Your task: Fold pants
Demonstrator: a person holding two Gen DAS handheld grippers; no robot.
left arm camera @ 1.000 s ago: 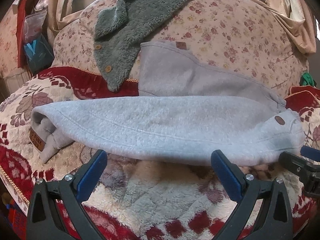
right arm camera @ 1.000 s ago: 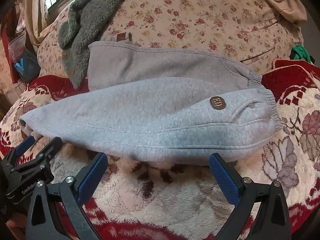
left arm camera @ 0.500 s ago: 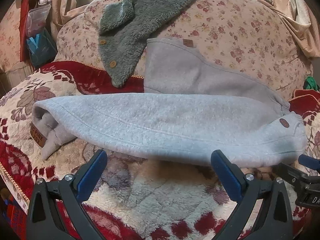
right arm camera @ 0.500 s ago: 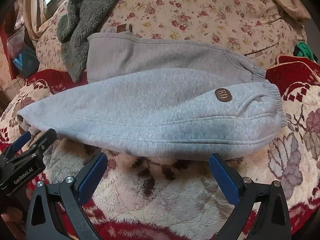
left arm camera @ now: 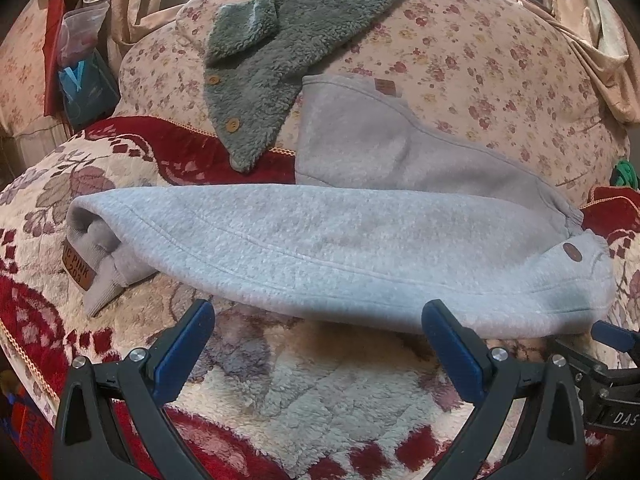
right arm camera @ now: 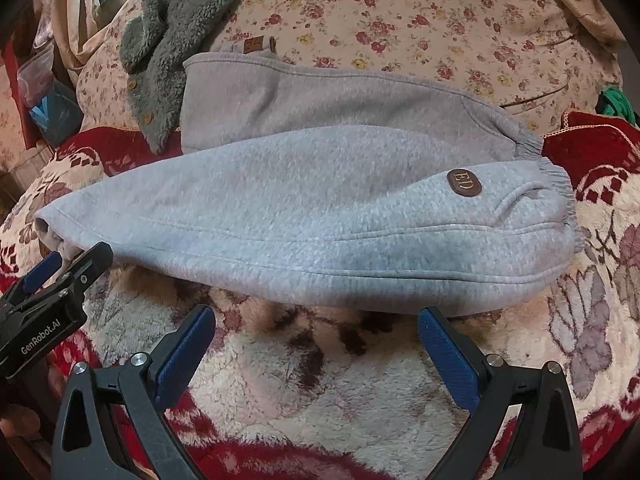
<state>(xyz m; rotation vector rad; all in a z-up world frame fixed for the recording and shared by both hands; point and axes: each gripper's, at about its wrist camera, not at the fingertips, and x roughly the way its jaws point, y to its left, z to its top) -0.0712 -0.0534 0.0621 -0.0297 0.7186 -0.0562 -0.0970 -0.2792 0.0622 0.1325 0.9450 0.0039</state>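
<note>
While both gape empty, left gripper point(left arm camera: 318, 336) and right gripper point(right arm camera: 316, 334) just short of pants' point(left arm camera: 340, 256) near edge.

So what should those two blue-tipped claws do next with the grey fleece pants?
Probably ease forward and pinch the near edge of the grey fleece pants: both the left gripper and right gripper are open, empty and just short of it, one toward the cuff, the other toward the waistband.

1 pair of grey pants point(left arm camera: 340, 256), 1 green fleece jacket point(left arm camera: 276, 48), 2 tools.
</note>
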